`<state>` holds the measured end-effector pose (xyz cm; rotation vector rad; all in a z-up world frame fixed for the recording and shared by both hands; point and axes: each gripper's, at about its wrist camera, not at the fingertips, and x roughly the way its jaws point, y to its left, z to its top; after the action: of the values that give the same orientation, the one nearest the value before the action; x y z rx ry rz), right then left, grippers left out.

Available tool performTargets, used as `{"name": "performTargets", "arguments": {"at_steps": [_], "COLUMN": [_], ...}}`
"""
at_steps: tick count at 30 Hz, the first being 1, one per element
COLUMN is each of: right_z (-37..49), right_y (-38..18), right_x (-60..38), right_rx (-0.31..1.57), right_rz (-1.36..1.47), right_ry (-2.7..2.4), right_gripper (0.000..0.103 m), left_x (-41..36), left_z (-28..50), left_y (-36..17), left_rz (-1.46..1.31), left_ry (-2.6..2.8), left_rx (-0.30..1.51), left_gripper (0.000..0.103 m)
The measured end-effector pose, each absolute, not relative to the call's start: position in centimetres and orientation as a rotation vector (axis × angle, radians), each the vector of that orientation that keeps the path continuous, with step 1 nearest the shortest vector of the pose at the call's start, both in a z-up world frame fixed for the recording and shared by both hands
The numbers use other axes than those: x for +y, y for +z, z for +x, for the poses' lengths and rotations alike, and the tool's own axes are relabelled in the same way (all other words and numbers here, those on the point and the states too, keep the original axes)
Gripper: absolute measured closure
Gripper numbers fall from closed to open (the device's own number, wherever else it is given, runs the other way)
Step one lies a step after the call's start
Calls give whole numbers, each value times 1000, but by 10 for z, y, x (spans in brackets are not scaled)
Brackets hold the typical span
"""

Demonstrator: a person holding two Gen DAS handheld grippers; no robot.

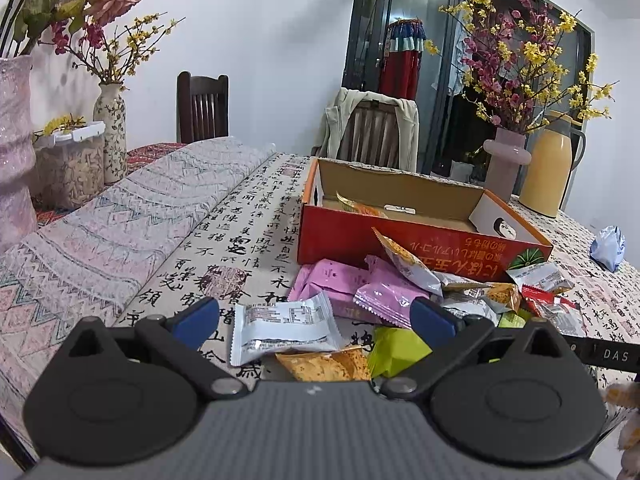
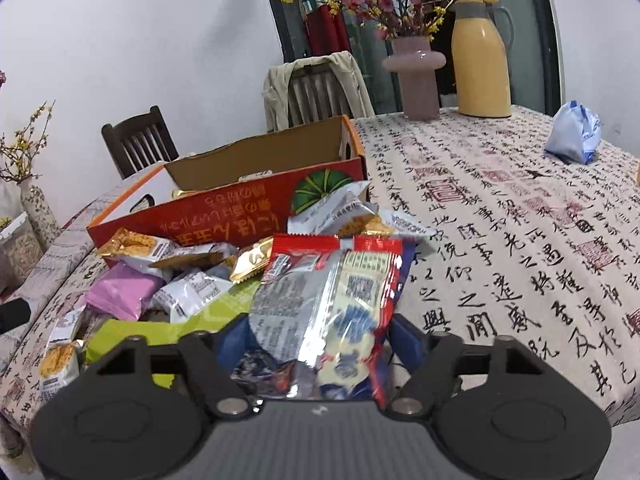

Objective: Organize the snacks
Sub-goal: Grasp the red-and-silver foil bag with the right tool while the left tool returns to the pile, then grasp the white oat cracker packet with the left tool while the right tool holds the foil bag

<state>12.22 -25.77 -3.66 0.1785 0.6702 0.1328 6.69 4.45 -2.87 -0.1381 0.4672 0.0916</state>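
The left claw (image 1: pixel 316 318) stands wide open above the near edge of a heap of wrapped snacks, its blue-tipped fingers (image 1: pixel 196 320) apart and gripping nothing. A white crinkled snack packet with small black print (image 1: pixel 282 330) lies on the surface between them, untouched by either pad. Just below it sit an orange speckled packet (image 1: pixel 326 366) and a lime-green packet (image 1: pixel 396 346). Beyond these lie pink-lilac wrappers (image 1: pixel 340 282) and an orange-and-white pouch (image 1: pixel 408 262) leaning against the front wall of an open red-orange cardboard box with a green pumpkin printed on its side (image 1: pixel 360 236). Inside the box, one yellowish packet (image 1: pixel 358 206) rests on the bottom.

The right claw (image 2: pixel 320 340) is partly closed around a silver foil packet with a red serrated top edge (image 2: pixel 340 292). The packet stands upright between the fingers, and the blue pads appear to press its sides, though the wrapper hides the contact itself.

The heap lies in front of the box on a cream cloth printed with black calligraphy (image 2: pixel 520 240), which covers the surface. Farther back stand a pale pink vase with red and yellow blossom branches (image 2: pixel 416 80) and a yellow thermos jug (image 2: pixel 480 60). A crumpled light-blue bag (image 2: pixel 574 132) lies well apart to the right.
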Motion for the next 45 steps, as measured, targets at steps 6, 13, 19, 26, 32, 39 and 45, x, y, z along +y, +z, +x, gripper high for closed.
{"name": "performTargets", "arguments": {"at_steps": [6, 13, 19, 26, 32, 39, 45], "right_z": [112, 92, 85, 80, 78, 74, 72], "right_y": [-30, -17, -20, -21, -21, -19, -16], "right_x": [-263, -271, -277, -278, -276, -275, -274], "right_rx": [617, 521, 516, 517, 515, 508, 496], "right_rz": [185, 166, 172, 171, 166, 160, 154], "right_ry": [150, 171, 175, 188, 199, 203, 207], "right_gripper": [44, 44, 44, 44, 44, 44, 44], "left_x": [47, 48, 36, 30, 25, 27, 26], "left_z": [70, 79, 85, 90, 87, 79, 69], "left_y": [-29, -38, -52, -61, -63, -55, -40], "left_rz": [-155, -177, -133, -116, -102, -112, -110], "left_ry": [99, 108, 144, 155, 133, 103, 75], "left_rx": [492, 597, 681, 734, 729, 678, 601], "left_gripper": [0, 0, 0, 28, 59, 60, 60]}}
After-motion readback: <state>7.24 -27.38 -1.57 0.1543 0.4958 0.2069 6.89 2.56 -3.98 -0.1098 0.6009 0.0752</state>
